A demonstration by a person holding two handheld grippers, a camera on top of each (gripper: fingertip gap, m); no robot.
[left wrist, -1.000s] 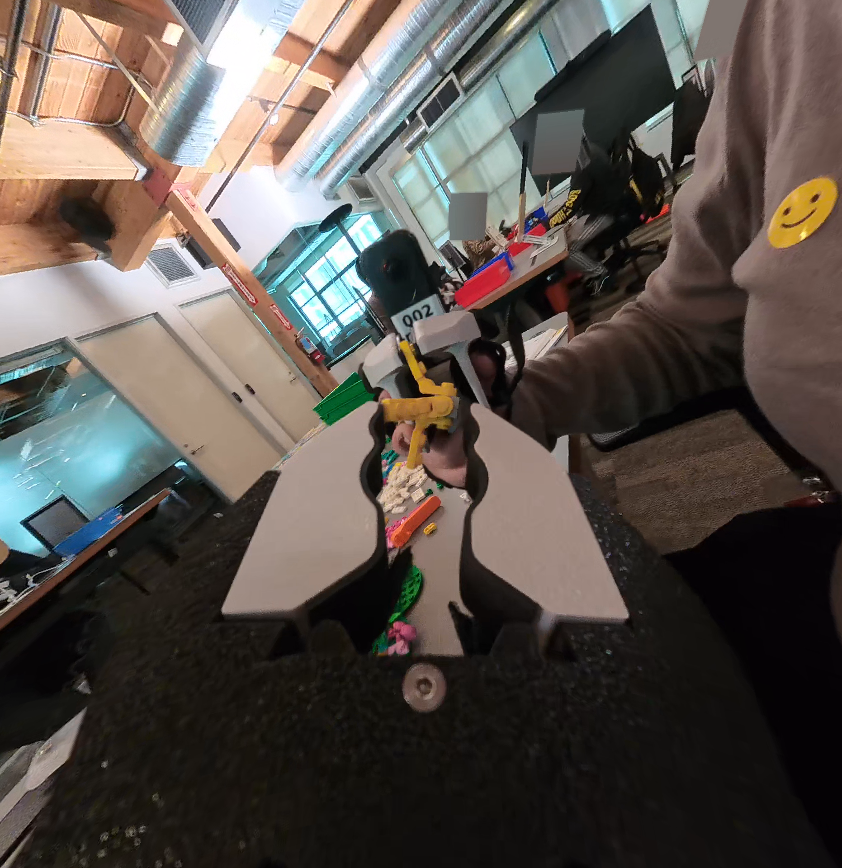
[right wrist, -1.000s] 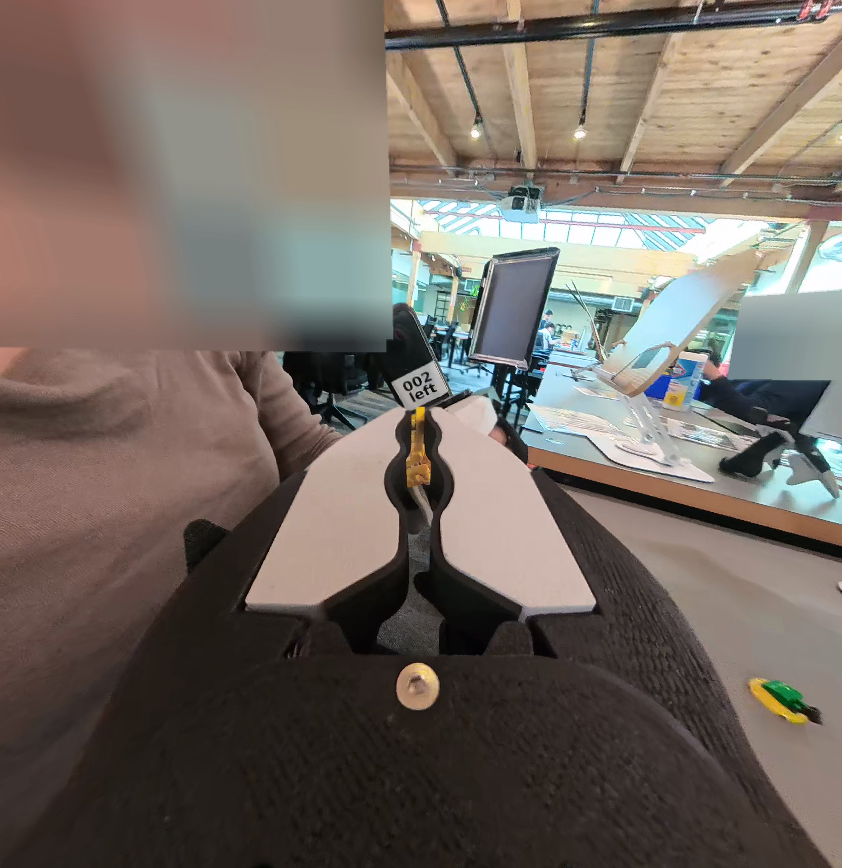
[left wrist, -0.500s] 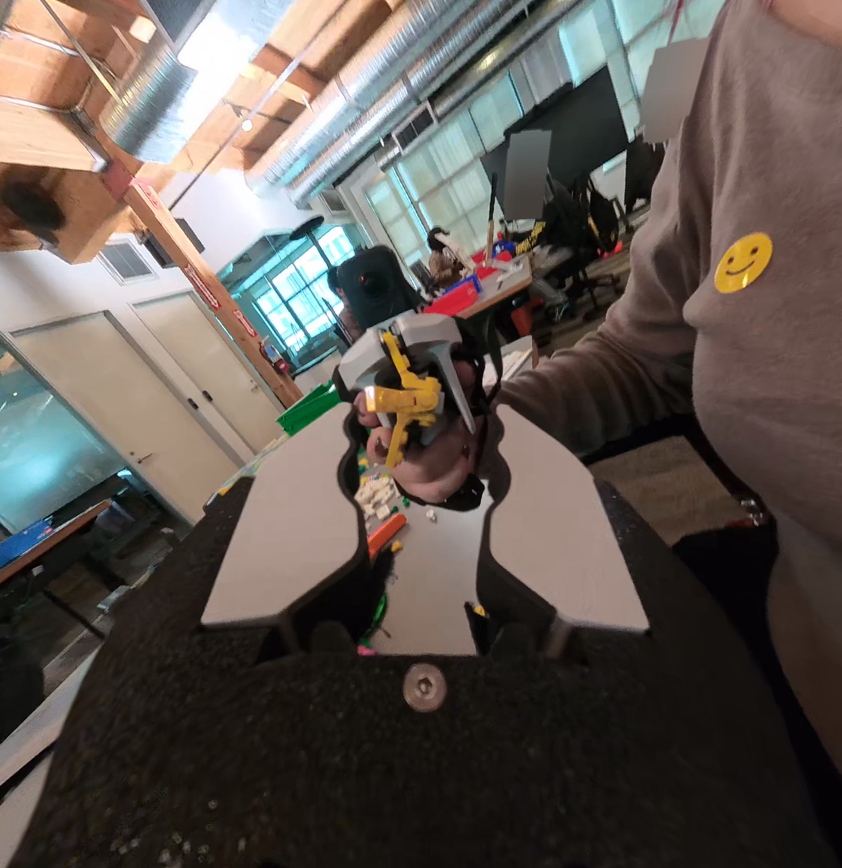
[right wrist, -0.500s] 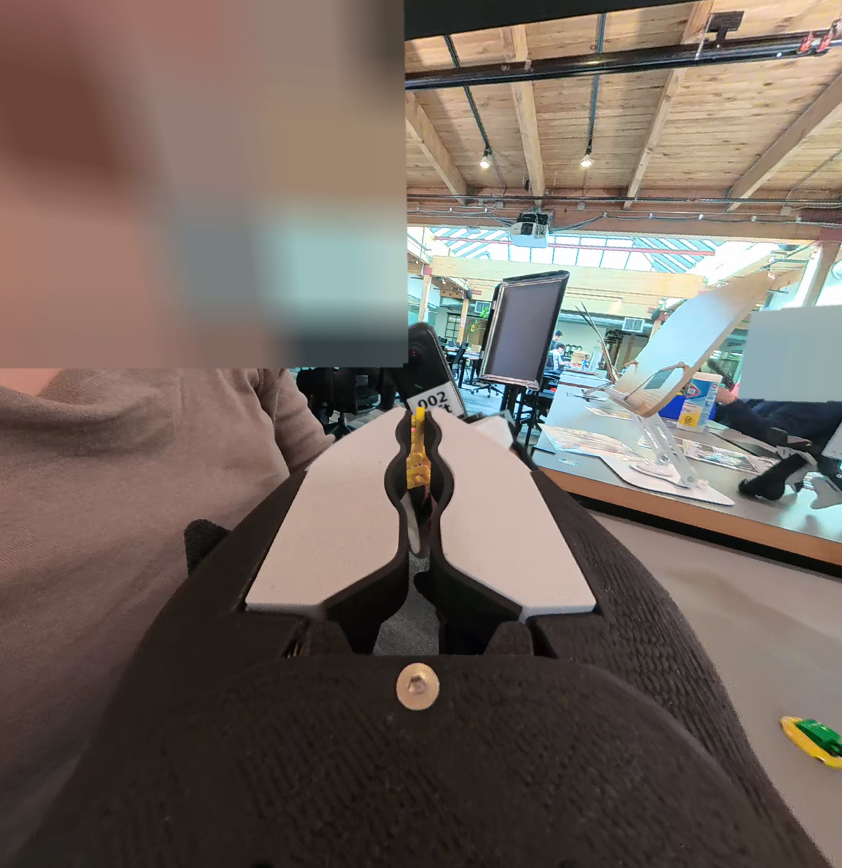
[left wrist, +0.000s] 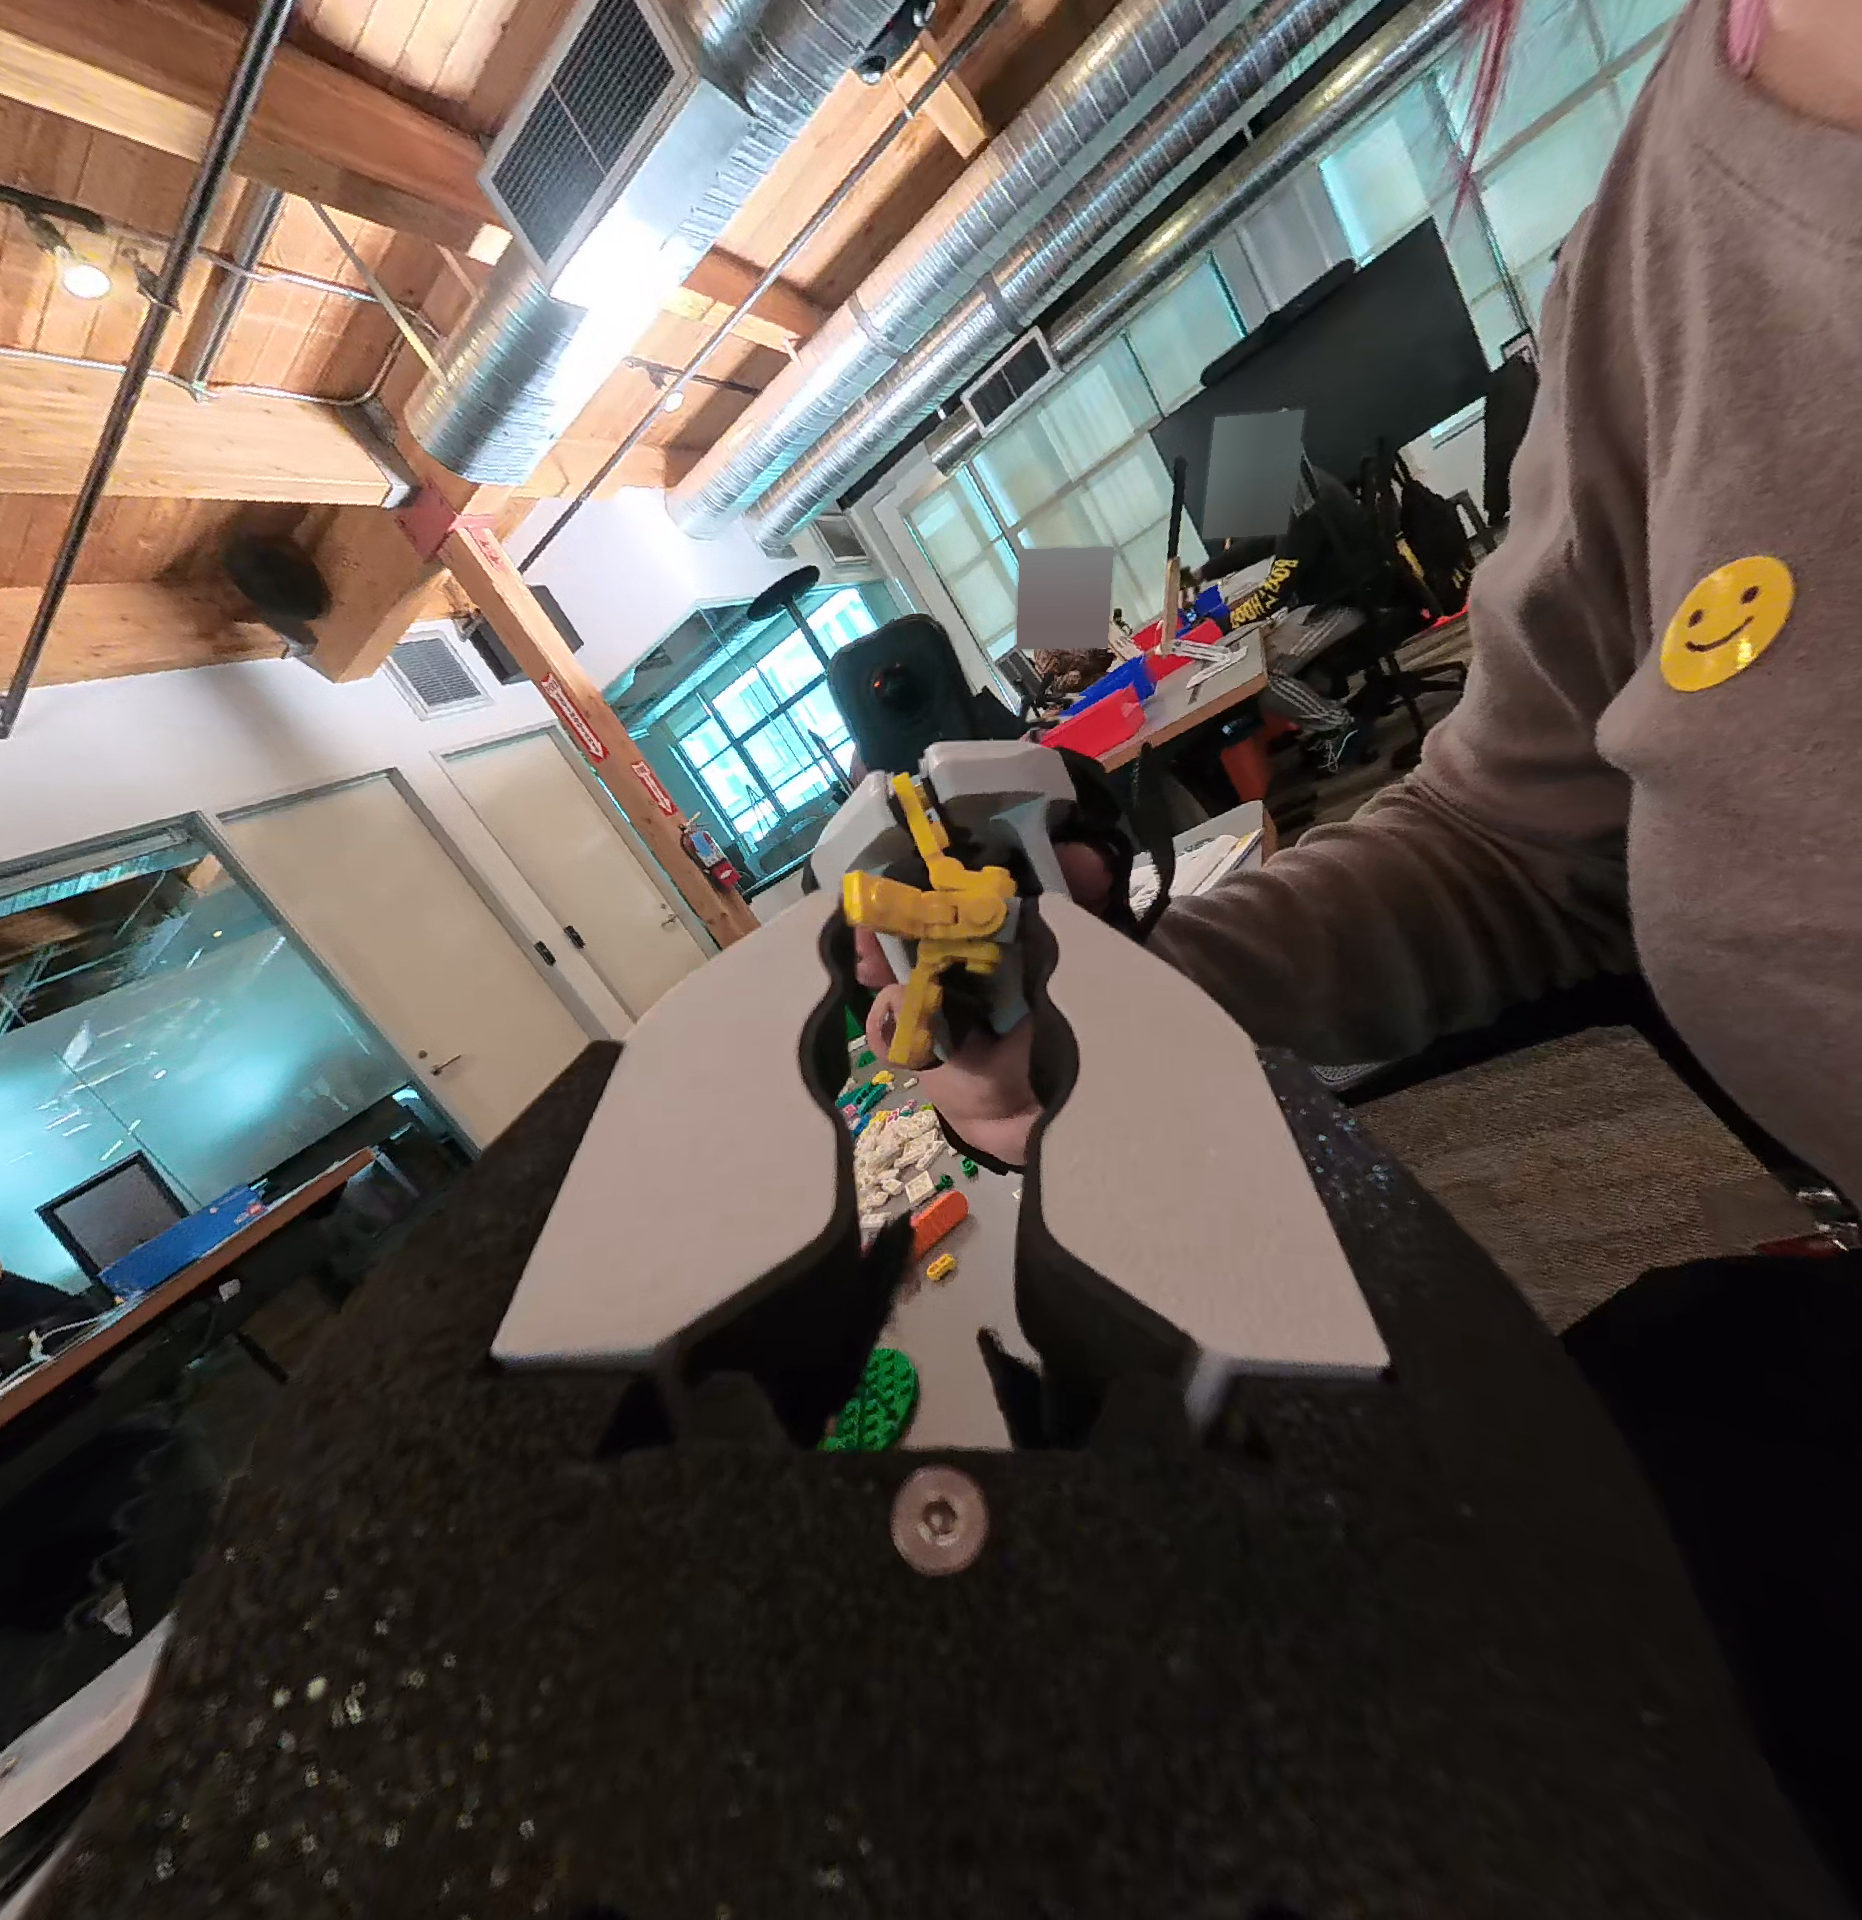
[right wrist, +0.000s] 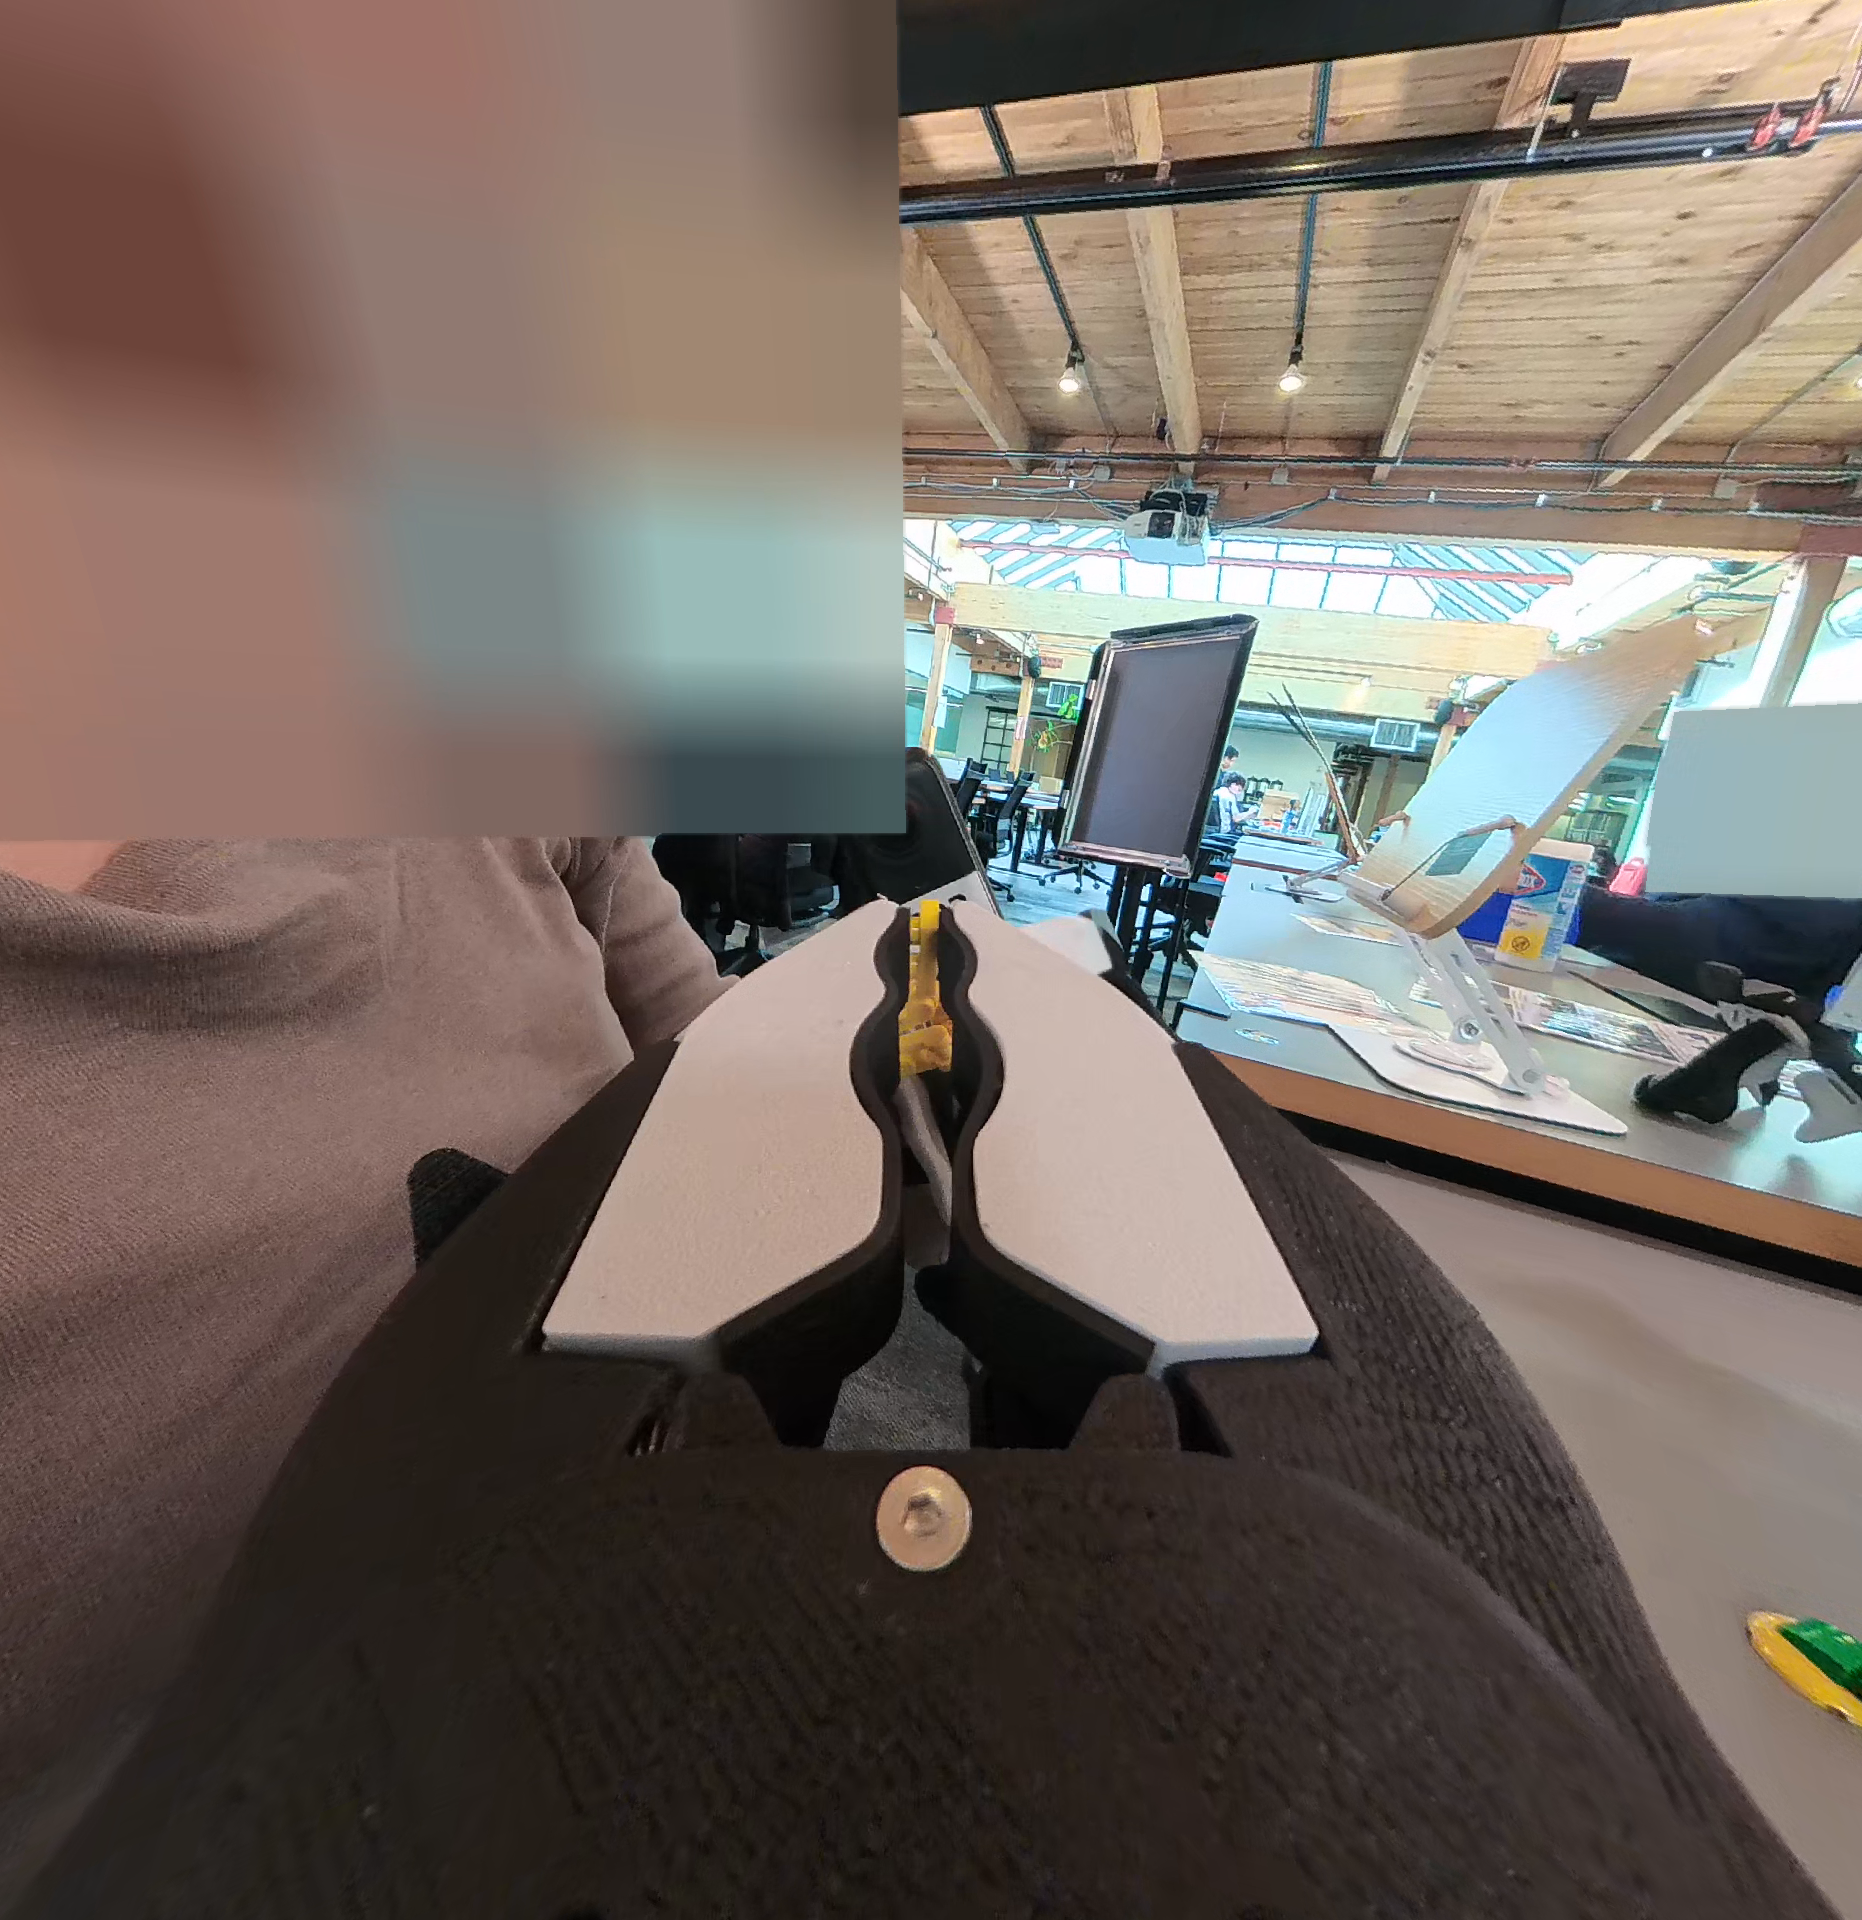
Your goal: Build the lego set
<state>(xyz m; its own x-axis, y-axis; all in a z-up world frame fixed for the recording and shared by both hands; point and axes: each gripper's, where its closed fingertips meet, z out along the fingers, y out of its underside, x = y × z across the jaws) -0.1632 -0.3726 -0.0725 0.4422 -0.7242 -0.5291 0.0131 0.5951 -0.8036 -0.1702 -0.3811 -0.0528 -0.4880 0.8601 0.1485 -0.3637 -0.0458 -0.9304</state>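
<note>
Yellow lego assembly [left wrist: 932,920], raised above the surface [left wrist: 968,1340] for mid-air joining, is clamped in the nearly closed right tongs [right wrist: 922,925]. Left tongs [left wrist: 937,966] stand open and empty, facing it. Loose bricks [left wrist: 896,1158] lie below.

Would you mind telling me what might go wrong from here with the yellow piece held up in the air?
1. The right gripper pinches the thin yellow piece only near its tips; a nudge might twist or drop it.
2. The left gripper is open around it; closing off-centre may knock its jointed arms apart.
</note>
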